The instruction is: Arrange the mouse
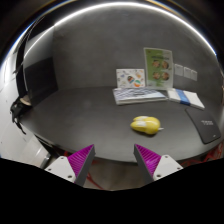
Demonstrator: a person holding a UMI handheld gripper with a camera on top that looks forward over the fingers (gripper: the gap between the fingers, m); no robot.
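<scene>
Gripper view: a dark grey, smooth-topped table [90, 115] is filling most of the scene, its near edge curving just ahead of the fingers, with a paler grey wall rising behind it. Along the far side of the table, a flat stack of white printed papers [139, 95] is lying beside a small booklet with a blue cover [186, 97], and an upright printed card with green and yellow pictures [158, 68] is standing behind them near the wall. A dark flat rectangular device [204, 127] is resting toward the right end of the table, and a black rectangular panel [40, 77] is leaning off to the left.

The gripper [115, 160] is hovering low at the near edge of the table, looking across the top, with its two purple-padded fingers [78, 159] standing wide apart and holding nothing.

The small yellow rounded computer mouse [146, 125] is sitting on the table beyond the fingers, slightly to the right of the gap between them and well apart from both. Its long axis is running roughly left to right across the table; which end is its front cannot be told.
</scene>
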